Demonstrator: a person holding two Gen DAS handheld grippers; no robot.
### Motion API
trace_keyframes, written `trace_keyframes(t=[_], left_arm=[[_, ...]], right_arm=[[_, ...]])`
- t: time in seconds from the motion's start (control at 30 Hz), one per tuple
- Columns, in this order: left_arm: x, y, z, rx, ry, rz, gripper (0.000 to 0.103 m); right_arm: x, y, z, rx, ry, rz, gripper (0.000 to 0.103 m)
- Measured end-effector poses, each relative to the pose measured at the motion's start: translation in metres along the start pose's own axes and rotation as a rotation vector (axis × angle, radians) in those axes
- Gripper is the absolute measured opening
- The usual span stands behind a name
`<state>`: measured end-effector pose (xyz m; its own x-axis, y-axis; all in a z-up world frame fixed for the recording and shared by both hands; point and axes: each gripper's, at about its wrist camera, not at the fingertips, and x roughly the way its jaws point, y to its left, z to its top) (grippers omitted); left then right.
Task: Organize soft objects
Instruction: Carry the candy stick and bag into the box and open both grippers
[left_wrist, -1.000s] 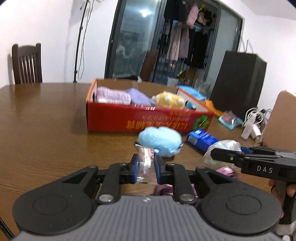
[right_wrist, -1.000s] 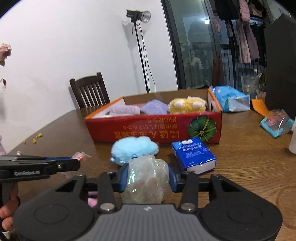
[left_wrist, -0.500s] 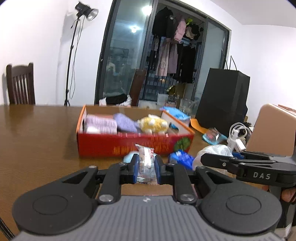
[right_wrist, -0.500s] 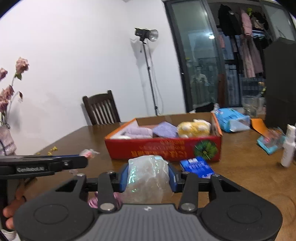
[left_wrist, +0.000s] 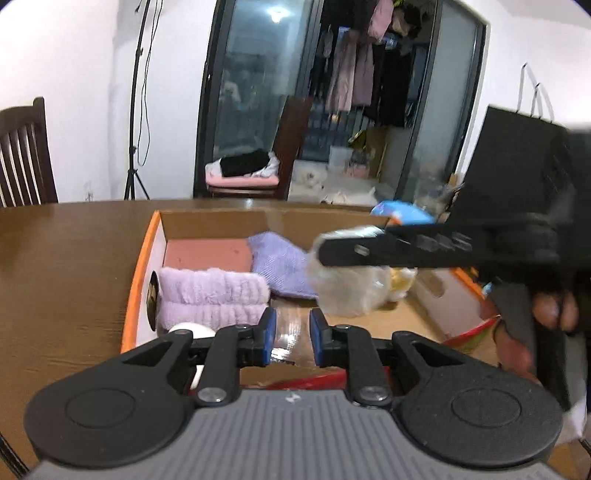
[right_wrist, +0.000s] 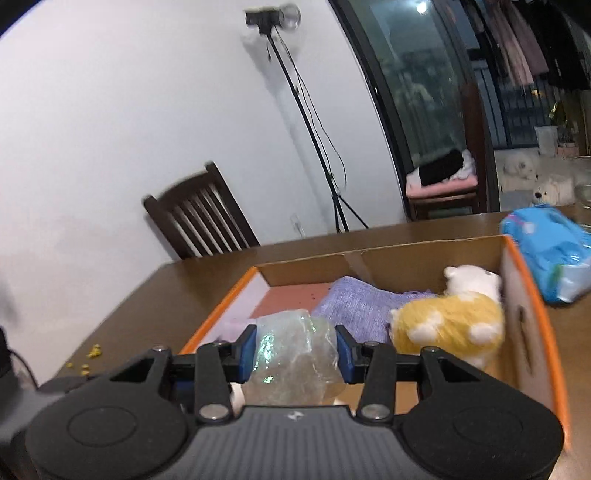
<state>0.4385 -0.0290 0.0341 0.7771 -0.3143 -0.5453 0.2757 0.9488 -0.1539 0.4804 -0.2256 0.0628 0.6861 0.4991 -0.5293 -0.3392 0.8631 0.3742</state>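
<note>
Both grippers over the cardboard box (left_wrist: 218, 221)

The left gripper (left_wrist: 291, 336) is opening, its wrapper blurred; the crinkled bag (right_wrist: 295, 354) is pinched as the right gripper (right_wrist: 295, 349) opens.

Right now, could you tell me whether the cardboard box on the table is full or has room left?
Room left: bare floor shows in the box behind the lilac towel.

- Left tool (left_wrist: 289, 341): pointing fwd and angled down, jaws opening; blue pads (left_wrist: 269, 339) apart w/ a clear crinkly wrapper (left_wrist: 286, 334) seen in the gap, can't tell if pads touch it.
- Right tool (right_wrist: 295, 352): also angled down, jaws easing open, pads still pressed on both sides of a translucent bag (right_wrist: 293, 356).
- Right tool crosses left view from the right, blurred; person's fingers (left_wrist: 554, 308) wrap its handle.
</note>
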Motion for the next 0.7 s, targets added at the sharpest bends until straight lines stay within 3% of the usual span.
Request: trace_keyframes(t=[0.07, 0.1, 0.17, 0.33, 0.53, 0.7], left_arm=[[0.01, 0.005, -0.005, 0.005, 0.011, -0.004, 0.037], [0.011, 0.006, -0.009, 0.004, 0.01, -0.003, 0.04], [0.01, 0.007, -0.013, 0.02, 0.018, -0.012, 0.042], [-0.001, 0.015, -0.01, 0.017, -0.02, -0.008, 0.044], [-0.034, 0.022, 0.002, -0.001, -0.075, 0.05, 0.044], [-0.089, 0.009, 0.004, 0.004, -0.139, 0.07, 0.051]], right_arm=[[0.024, 0.002, 0.003, -0.012, 0.033, -0.019, 0.047], [0.033, 0.003, 0.002, -0.011, 0.05, -0.025, 0.054], [0.042, 0.004, -0.001, -0.002, 0.058, -0.02, 0.061], [0.048, 0.003, -0.011, 0.001, 0.069, -0.002, 0.063], [0.011, 0.008, 0.003, -0.022, 0.01, -0.017, 0.063], [-0.055, 0.023, 0.008, -0.081, -0.052, -0.05, 0.066]])
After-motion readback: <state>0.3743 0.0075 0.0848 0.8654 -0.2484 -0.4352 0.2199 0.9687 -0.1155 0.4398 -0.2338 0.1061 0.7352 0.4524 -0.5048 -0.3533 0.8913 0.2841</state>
